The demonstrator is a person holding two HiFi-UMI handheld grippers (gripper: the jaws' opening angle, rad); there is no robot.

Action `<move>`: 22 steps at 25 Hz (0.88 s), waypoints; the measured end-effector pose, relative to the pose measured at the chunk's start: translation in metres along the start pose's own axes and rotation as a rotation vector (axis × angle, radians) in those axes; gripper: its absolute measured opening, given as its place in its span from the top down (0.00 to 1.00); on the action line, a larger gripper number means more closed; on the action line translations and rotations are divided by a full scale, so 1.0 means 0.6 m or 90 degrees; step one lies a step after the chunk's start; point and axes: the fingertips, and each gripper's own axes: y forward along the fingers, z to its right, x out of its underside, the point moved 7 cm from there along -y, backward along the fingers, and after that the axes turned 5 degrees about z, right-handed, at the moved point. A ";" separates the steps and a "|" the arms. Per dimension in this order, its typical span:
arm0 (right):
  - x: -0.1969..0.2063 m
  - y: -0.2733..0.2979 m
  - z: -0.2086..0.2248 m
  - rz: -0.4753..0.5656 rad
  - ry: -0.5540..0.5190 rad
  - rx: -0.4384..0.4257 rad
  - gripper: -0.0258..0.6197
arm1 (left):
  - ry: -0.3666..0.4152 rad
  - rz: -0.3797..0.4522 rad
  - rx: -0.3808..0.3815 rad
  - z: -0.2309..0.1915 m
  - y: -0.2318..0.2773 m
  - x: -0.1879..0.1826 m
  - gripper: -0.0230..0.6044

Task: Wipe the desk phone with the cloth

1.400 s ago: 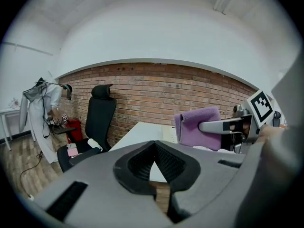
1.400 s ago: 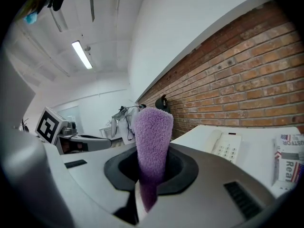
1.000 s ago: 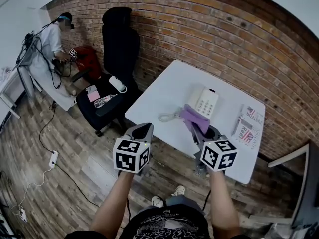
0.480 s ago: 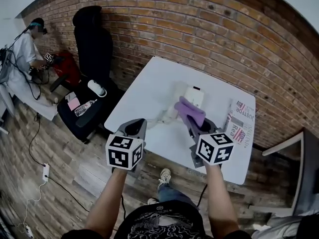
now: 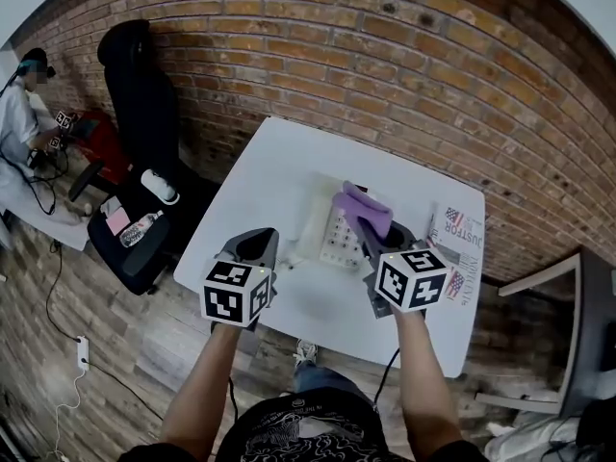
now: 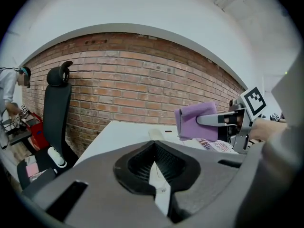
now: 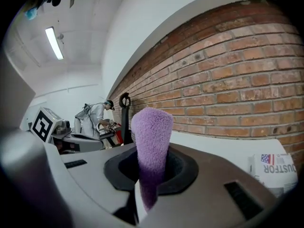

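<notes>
A white desk phone (image 5: 332, 229) with a keypad lies on the white table (image 5: 279, 162), partly hidden behind the cloth. My right gripper (image 5: 371, 224) is shut on a folded purple cloth (image 5: 363, 208) (image 7: 151, 141) (image 6: 197, 121), held above the phone's right side. My left gripper (image 5: 252, 250) hovers over the table's near left edge, jaws closed together with nothing between them. The left gripper view shows the phone's top (image 6: 159, 133) only as a pale sliver beyond the jaws.
A booklet with printed flags (image 5: 460, 239) lies at the table's right side. A brick wall (image 5: 385, 56) backs the table. A black office chair (image 5: 140, 94) stands to the left, and a person (image 5: 19, 114) sits at another desk far left.
The view has swung so the table sits closer under both grippers. The right gripper with the cloth has come over the phone's right part; the left gripper stays low at the near edge.
</notes>
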 end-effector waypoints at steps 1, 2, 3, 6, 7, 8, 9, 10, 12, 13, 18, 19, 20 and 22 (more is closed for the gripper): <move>-0.002 0.009 0.011 -0.002 -0.003 0.004 0.89 | 0.002 -0.003 0.004 -0.001 0.012 -0.002 0.95; -0.005 0.019 0.022 -0.005 -0.007 0.007 0.89 | 0.003 -0.006 0.006 -0.002 0.023 -0.004 0.95; -0.006 0.030 0.032 -0.008 -0.012 0.009 0.89 | 0.003 -0.008 0.007 -0.005 0.035 -0.006 0.95; -0.010 0.057 0.065 -0.020 -0.020 0.015 0.89 | 0.003 -0.015 0.009 -0.006 0.072 -0.014 0.95; -0.010 0.064 0.076 -0.023 -0.018 0.018 0.89 | 0.004 -0.018 0.013 -0.005 0.085 -0.018 0.95; -0.011 0.070 0.087 -0.025 -0.016 0.022 0.89 | 0.006 -0.020 0.016 -0.004 0.096 -0.021 0.95; -0.011 0.078 0.098 -0.026 -0.014 0.026 0.89 | 0.008 -0.023 0.018 -0.004 0.106 -0.023 0.95; -0.012 0.086 0.107 -0.027 -0.015 0.030 0.89 | 0.011 -0.026 0.018 -0.005 0.115 -0.026 0.95; -0.013 0.103 0.125 -0.030 -0.020 0.039 0.89 | 0.012 -0.031 0.018 -0.009 0.131 -0.029 0.95; -0.013 0.112 0.133 -0.032 -0.025 0.044 0.89 | 0.011 -0.033 0.017 -0.011 0.139 -0.029 0.95; -0.012 0.145 0.171 -0.041 -0.058 0.078 0.89 | 0.007 -0.053 0.016 -0.018 0.169 -0.024 0.95; -0.012 0.149 0.177 -0.039 -0.065 0.086 0.89 | 0.005 -0.056 0.016 -0.021 0.172 -0.022 0.95; -0.014 0.152 0.181 -0.035 -0.073 0.095 0.89 | 0.003 -0.059 0.015 -0.023 0.175 -0.020 0.95; -0.020 0.157 0.187 -0.027 -0.086 0.105 0.89 | 0.001 -0.063 0.014 -0.029 0.180 -0.017 0.95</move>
